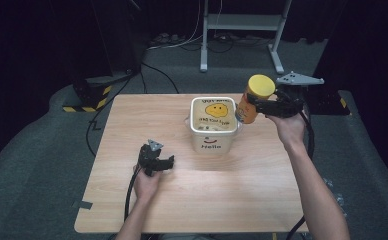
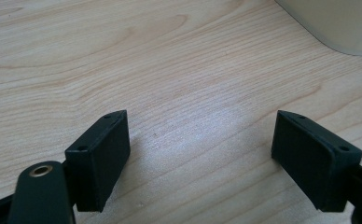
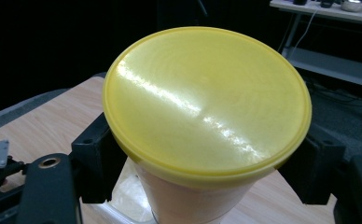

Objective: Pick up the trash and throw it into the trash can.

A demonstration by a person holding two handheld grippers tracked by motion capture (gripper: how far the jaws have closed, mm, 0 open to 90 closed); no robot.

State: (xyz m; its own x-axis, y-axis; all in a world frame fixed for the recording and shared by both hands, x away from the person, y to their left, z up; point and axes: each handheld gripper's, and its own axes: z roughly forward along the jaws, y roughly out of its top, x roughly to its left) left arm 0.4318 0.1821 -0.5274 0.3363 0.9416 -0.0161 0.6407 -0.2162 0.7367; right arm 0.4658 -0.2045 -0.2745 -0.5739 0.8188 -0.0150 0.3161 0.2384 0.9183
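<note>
Place: a lab or recording studio, not a home
Walls: black curtains all round; dark backdrop
Floor: grey carpet; loose cables; a hazard-striped base
Furniture: a lone wooden bench; a grey metal stand behind it

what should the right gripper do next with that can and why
Probably shift it left and lower it into the tub. The right gripper holds the yellow-lidded can in the air beside the tub's right rim, not over the opening. The left gripper rests open on the table, empty.
</note>
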